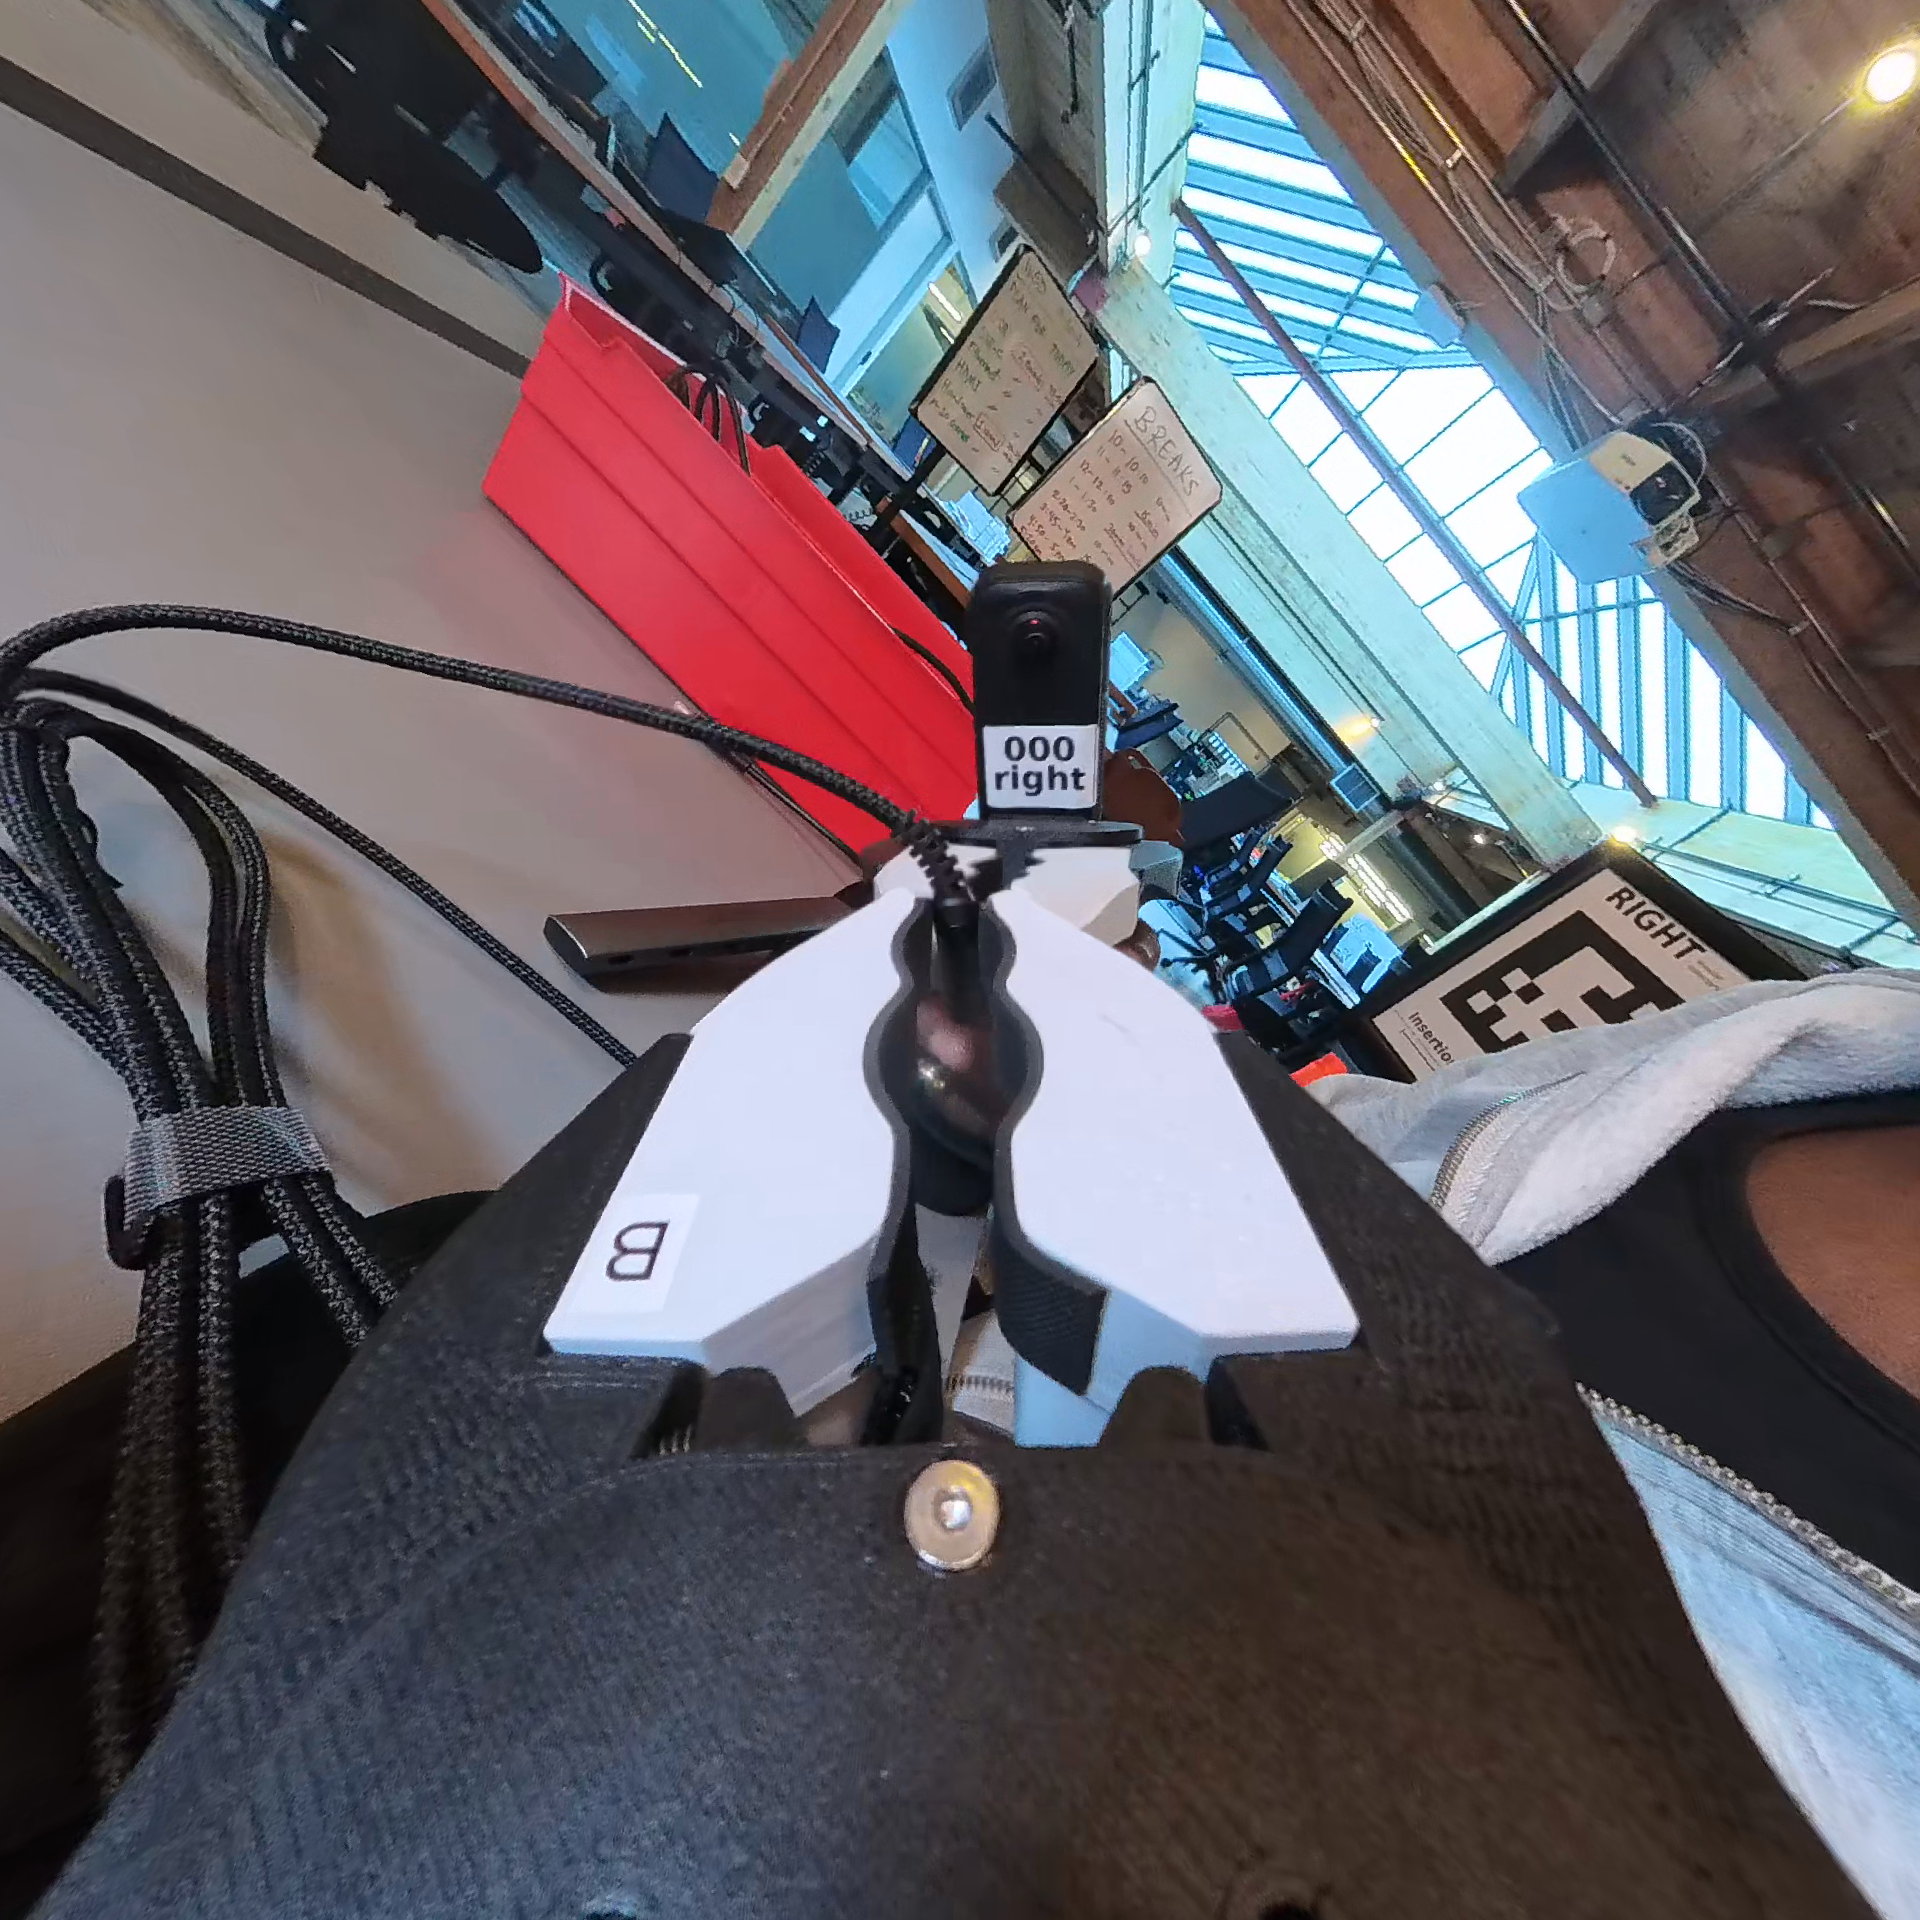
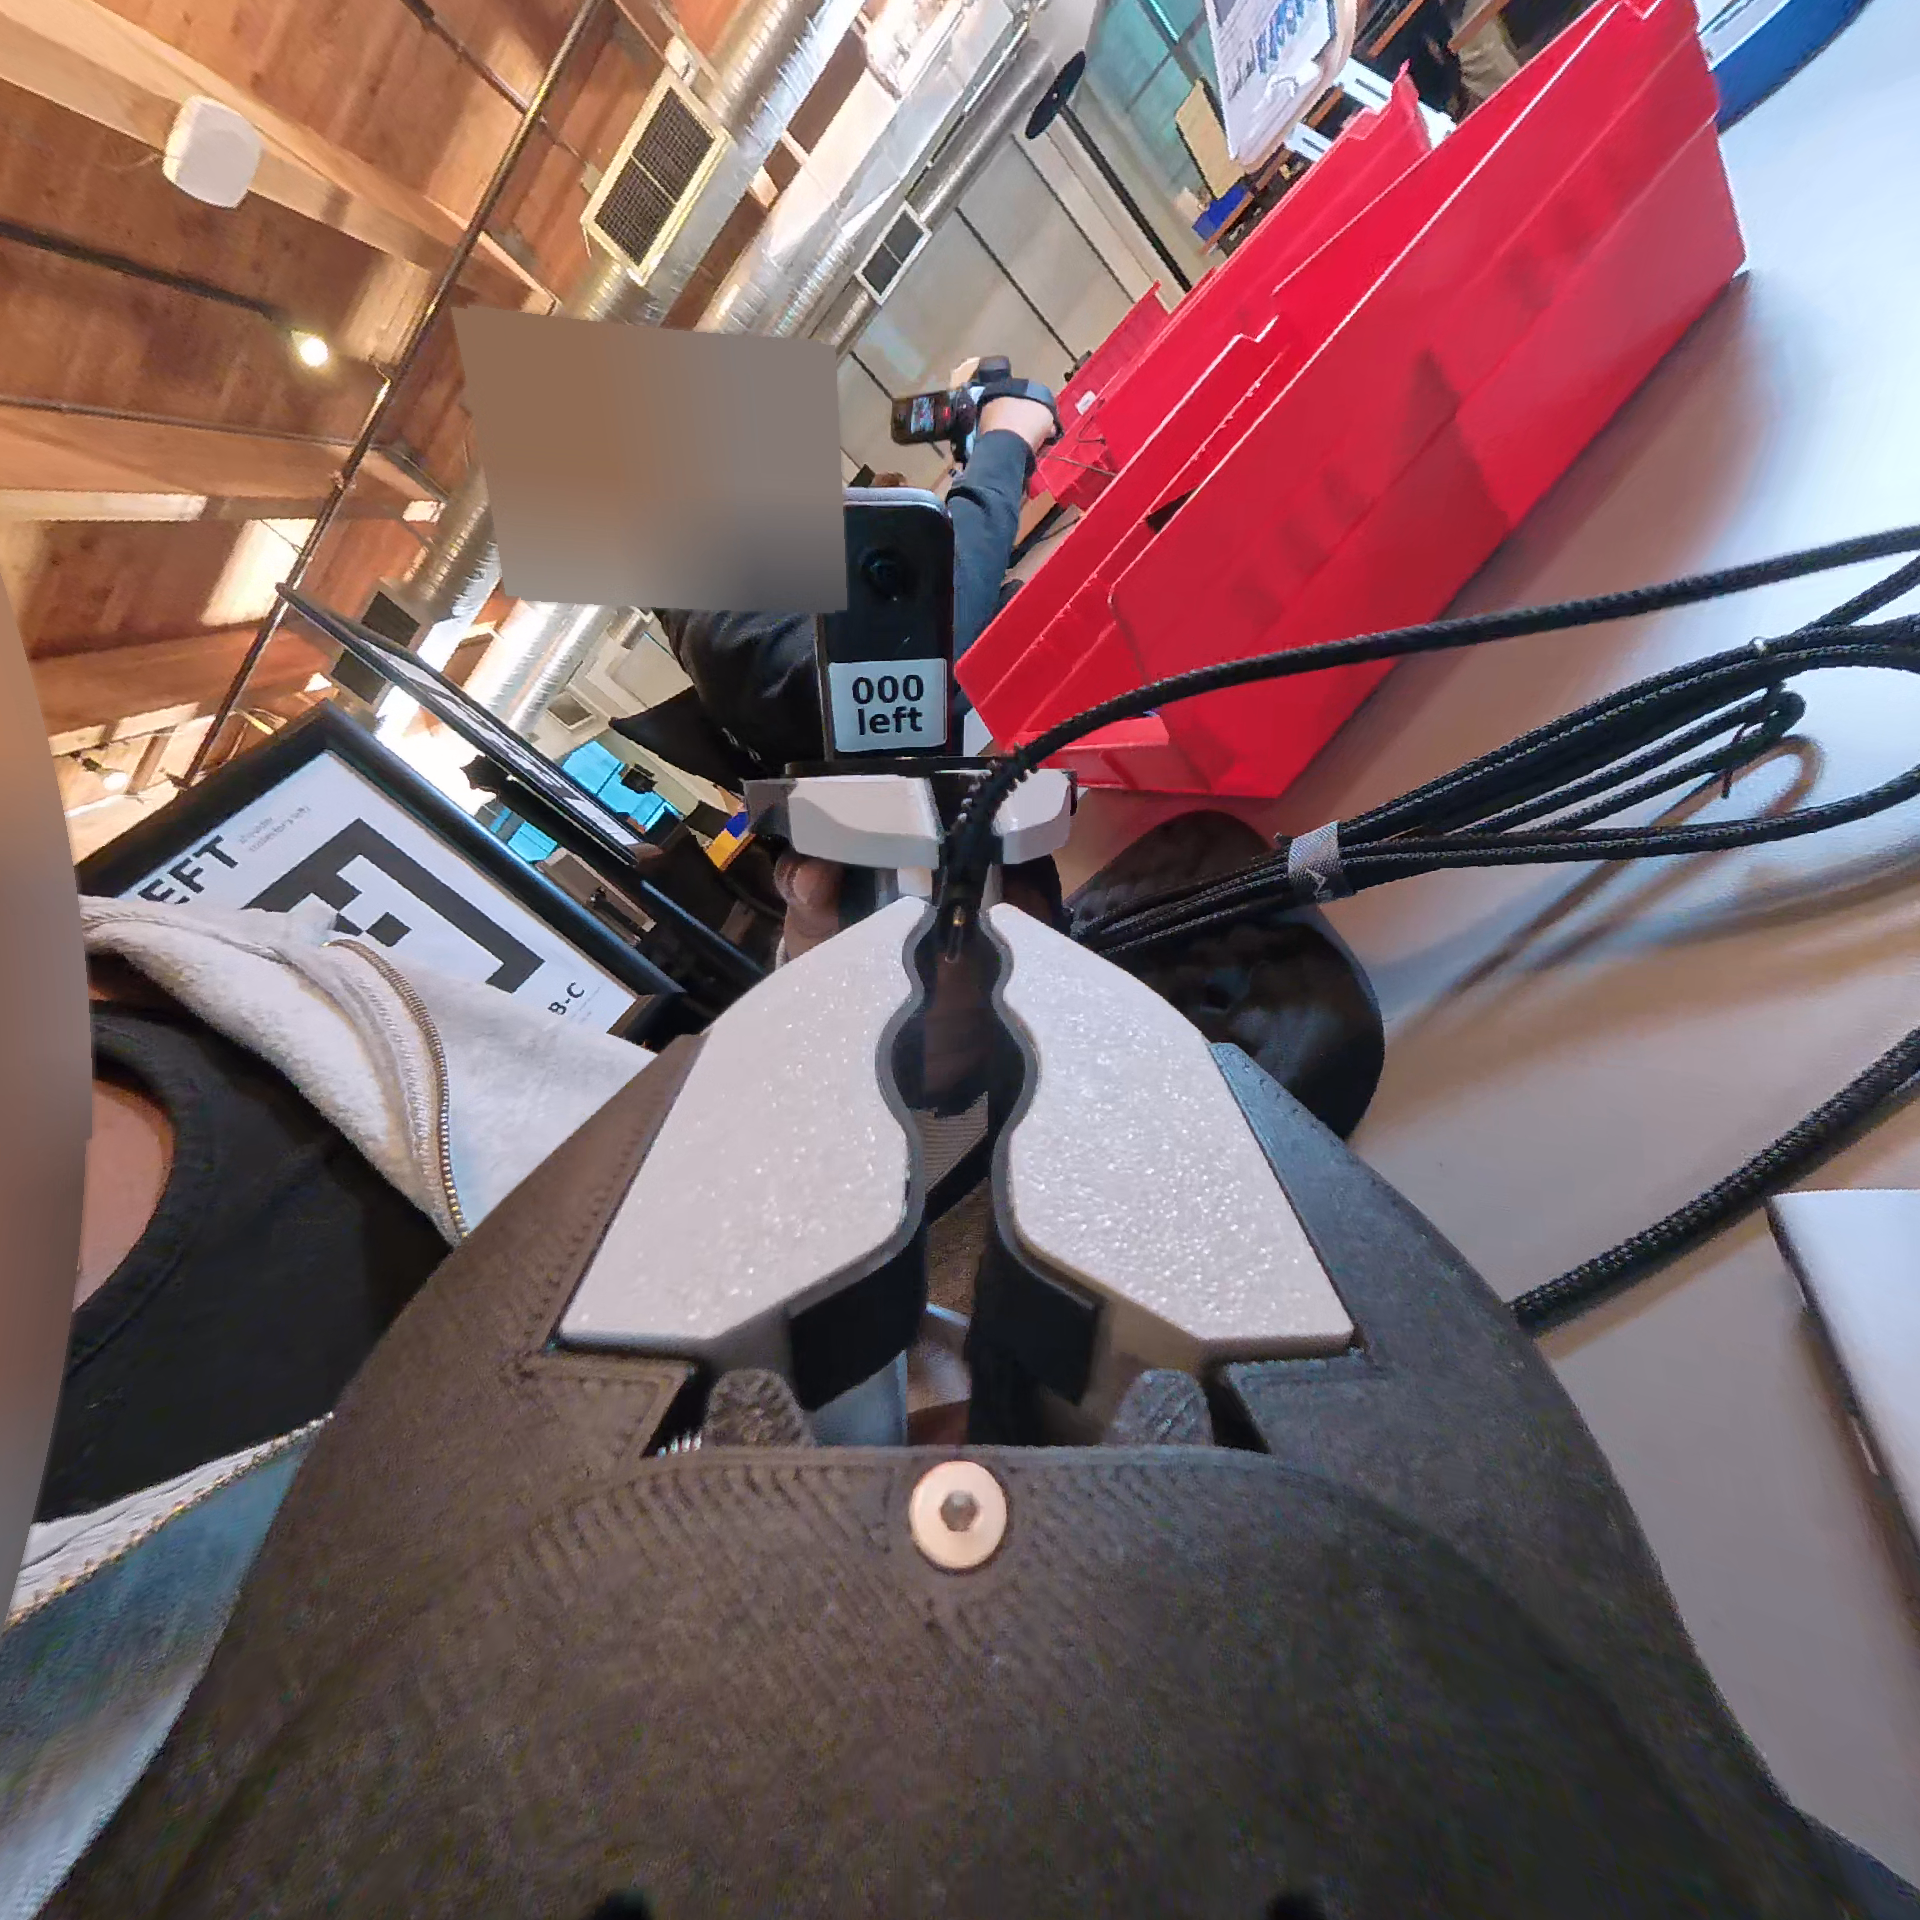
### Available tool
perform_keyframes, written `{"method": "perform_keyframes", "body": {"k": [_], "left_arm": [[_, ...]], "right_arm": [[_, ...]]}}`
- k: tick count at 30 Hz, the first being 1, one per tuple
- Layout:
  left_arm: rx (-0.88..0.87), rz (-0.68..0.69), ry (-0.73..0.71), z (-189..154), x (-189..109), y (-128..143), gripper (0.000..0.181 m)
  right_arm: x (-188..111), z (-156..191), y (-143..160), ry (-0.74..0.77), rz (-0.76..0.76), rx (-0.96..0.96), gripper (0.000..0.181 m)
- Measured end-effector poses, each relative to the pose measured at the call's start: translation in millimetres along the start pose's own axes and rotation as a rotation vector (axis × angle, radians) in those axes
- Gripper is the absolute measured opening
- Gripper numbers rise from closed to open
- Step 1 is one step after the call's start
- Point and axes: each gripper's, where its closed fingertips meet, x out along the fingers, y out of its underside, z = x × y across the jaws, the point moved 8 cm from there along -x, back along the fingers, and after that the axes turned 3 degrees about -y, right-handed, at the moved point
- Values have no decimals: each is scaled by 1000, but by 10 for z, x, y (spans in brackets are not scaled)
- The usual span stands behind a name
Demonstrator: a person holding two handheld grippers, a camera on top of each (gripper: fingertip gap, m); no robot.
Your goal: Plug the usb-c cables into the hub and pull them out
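A black braided usb-c cable point(image 1: 499, 675) arcs over the table to where my two grippers meet tip to tip. In the left wrist view my left gripper point(image 1: 954, 906) has its white fingers nearly together around the cable's plug point(image 1: 951, 914). The right gripper point(image 1: 1003, 868) faces it just beyond. In the right wrist view my right gripper point(image 2: 954, 916) pinches the plug's metal tip point(image 2: 951, 920), and the left gripper point(image 2: 935, 821) has the cable point(image 2: 1351, 644) running between its fingers. The slim grey hub point(image 1: 686, 940) lies on the table, ports facing me, apart from both grippers.
A strapped bundle of black braided cables point(image 1: 208, 1039) lies on the table and also shows in the right wrist view point(image 2: 1558, 821). Red bins point(image 1: 675, 540) point(image 2: 1403, 468) stand behind. A person's grey hoodie point(image 1: 1558, 1081) is close. A grey flat slab point(image 2: 1860, 1351) lies near the right gripper. Both grippers' tips are close together, under 4 cm apart.
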Motion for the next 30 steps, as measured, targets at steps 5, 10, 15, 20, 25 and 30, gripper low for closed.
{"method": "perform_keyframes", "body": {"k": [5, 10, 15, 20, 25, 30], "left_arm": [[5, 45, 26, -7, -17, 27, 17], [30, 80, 29, -4, 15, 68, 9], [66, 70, 36, -17, 21, 83, 8], [50, -13, 37, -1, 0, 63, 9], [47, -21, 30, 16, 17, 70, 9], [57, -11, 43, 15, 12, 89, 9]], "right_arm": [[-48, 1, -24, 3, 14, -15, 5], [-46, 3, -17, 0, 33, -19, 5], [-87, 25, -43, 6, 83, -47, 7], [-584, 112, -464, 295, 133, -226, 44], [-869, -255, -599, 572, 497, -56, 49], [-845, -684, -390, 593, 858, 164, 40]]}}
